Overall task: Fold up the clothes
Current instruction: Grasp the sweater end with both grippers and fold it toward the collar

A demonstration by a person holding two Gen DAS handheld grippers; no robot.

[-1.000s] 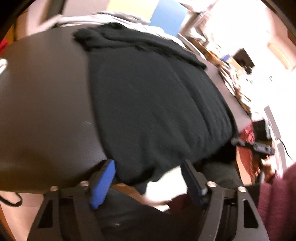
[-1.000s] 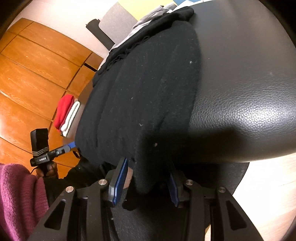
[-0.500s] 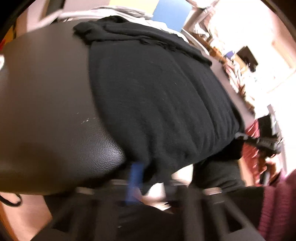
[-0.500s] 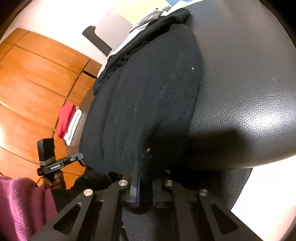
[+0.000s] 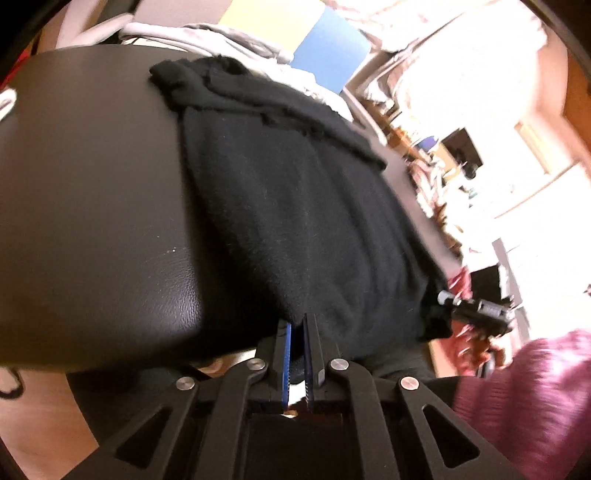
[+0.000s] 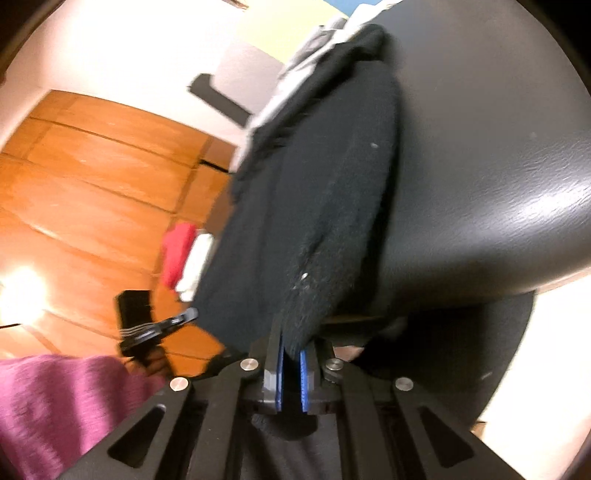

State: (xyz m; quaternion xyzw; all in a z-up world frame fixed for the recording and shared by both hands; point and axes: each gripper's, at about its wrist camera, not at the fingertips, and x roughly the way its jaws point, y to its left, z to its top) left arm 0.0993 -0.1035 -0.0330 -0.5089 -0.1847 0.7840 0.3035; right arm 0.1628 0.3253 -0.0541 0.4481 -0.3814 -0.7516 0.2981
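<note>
While both grippers hold its near hem, the black knitted garment (image 5: pixel 303 221) lies spread on a black leather-like counter (image 5: pixel 92 206), and its long axis runs from the near edge of the counter away to the far edge. The hem end points to the person and hangs a little over the rounded edge; the far end is bunched into a thick rumpled roll (image 5: pixel 236 92), maybe the collar or folded sleeves, I cannot tell which.

The cloth is soft and fuzzy, with a few long shallow ridges that run along its length, and some small pale specks of lint show on it in the right wrist view (image 6: pixel 325 206). It lies mostly flat and covers only one strip of the counter, while bare grained surface (image 6: pixel 498 166) stays beside it.

The left gripper (image 5: pixel 298 332) has its blue-lined fingers (image 5: pixel 286 354) almost together, pinching the hem at one near corner. The right gripper (image 6: pixel 291 350) is the same, its fingers (image 6: pixel 304 373) narrow with a fold of the black knit pressed between them at the other near corner.

Behind the garment a pale grey cloth (image 5: pixel 207 35) lies partly hidden, only its edge shows. A magenta sleeve (image 6: pixel 55 402) is cut by the frame edge. Something red and white (image 6: pixel 186 258) beyond the counter is too blurred to name. The room behind in the left wrist view is overexposed and hard to read.
</note>
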